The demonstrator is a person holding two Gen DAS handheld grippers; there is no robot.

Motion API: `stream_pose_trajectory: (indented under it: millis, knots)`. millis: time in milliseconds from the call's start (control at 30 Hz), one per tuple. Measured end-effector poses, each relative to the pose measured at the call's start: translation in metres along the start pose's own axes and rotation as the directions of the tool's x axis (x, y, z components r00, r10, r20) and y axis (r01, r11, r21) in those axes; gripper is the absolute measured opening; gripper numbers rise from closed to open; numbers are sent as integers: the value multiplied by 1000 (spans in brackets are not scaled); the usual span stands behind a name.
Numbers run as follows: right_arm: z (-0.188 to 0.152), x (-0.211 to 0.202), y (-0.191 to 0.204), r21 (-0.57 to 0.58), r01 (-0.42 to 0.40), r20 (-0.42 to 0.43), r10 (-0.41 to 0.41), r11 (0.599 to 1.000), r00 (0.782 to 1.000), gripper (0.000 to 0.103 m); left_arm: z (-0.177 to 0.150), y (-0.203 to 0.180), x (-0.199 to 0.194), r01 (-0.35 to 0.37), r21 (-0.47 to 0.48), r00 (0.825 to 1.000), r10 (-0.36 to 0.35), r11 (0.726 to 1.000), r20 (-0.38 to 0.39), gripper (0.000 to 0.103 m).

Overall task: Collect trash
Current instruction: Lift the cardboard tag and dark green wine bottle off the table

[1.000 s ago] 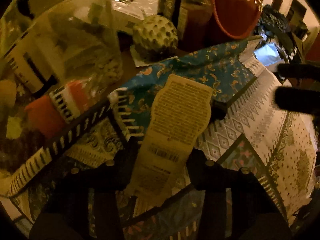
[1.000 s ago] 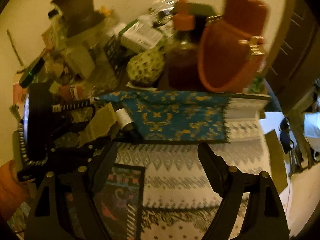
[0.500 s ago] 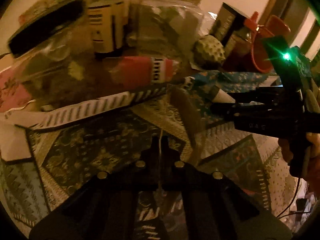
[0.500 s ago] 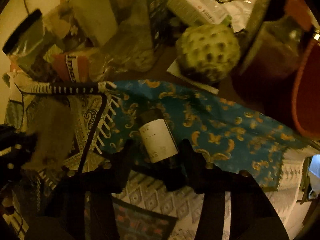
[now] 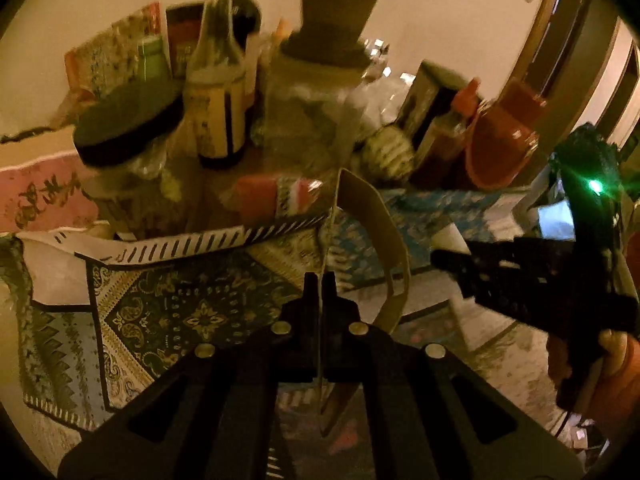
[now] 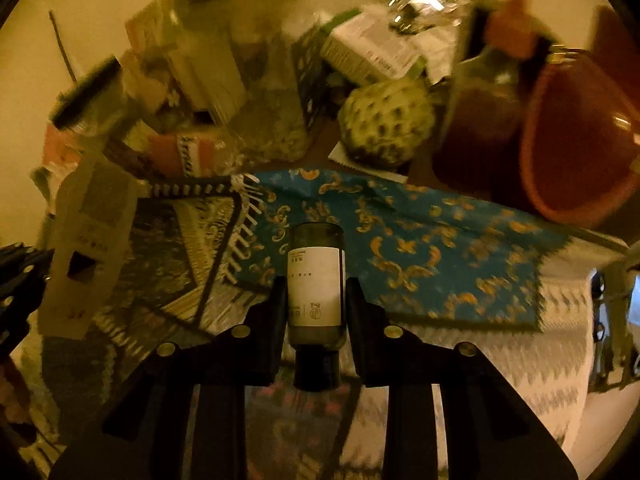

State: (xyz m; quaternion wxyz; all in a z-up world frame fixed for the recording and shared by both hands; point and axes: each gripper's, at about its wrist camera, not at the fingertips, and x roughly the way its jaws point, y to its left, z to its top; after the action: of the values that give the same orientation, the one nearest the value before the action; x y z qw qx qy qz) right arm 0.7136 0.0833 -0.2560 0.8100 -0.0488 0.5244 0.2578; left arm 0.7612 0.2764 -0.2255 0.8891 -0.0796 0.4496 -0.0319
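teal cloth (image 6: 420, 248) had gold flourishes. small bottle (image 6: 316, 292) was dark glass, white label, black cap. card wrapper (image 5: 376, 240) was tan. custard apple (image 6: 386, 120) was pale green, dark-pitted. bag (image 6: 580, 140) was orange-red. both grippers (image 5: 319, 284) were black.

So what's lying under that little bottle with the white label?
The small bottle, between the right gripper fingers, lies partly on a blue gold-patterned cloth, its cap end over pale zigzag cloth. What is directly beneath is covered.
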Motion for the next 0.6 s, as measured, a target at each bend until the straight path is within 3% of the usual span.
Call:
stream_pose_trajectory:
  millis: [300, 600]
  knots:
    - [-37, -129, -11, -25, -42, 207, 47, 999, 977, 26, -9, -79, -86, -24, -18, 984, 26, 1000, 175, 0]
    - [-86, -234, -34, -32, -76, 351, 82, 997, 933, 26, -67, -157, -184, -86, -116, 954, 115, 990, 275, 0]
